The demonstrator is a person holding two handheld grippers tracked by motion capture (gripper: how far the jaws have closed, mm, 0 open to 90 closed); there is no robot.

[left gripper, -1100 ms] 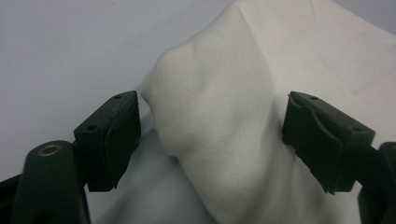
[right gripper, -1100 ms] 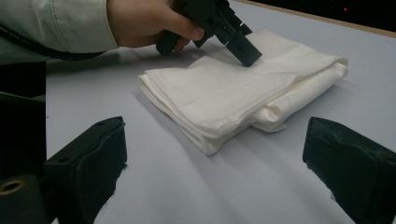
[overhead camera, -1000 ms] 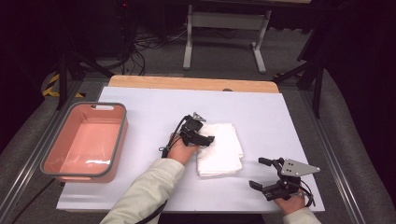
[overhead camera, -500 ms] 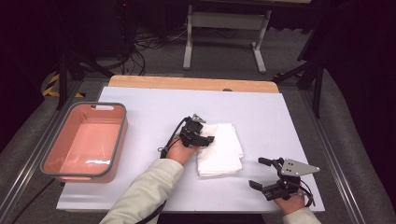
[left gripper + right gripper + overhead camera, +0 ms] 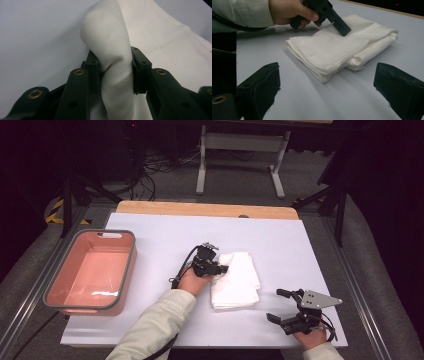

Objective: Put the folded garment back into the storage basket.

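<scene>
Because the folded white cloth (image 5: pixel 235 280) is soft and light, the left gripper (image 5: pixel 116 72), jaws just closing, is pinching a bunched fold between them; the right gripper (image 5: pixel 285 307) is hovering wide open and empty nearby.

Pale sleeve (image 5: pixel 155 320), black brass-riveted fingers (image 5: pixel 92 72)

The folded cloth (image 5: pixel 235 279) looks soft, matt white weave, the counter (image 5: pixel 280 240) smooth matt white with a wooden far edge, the tub (image 5: pixel 90 272) glossy pink plastic.
</scene>
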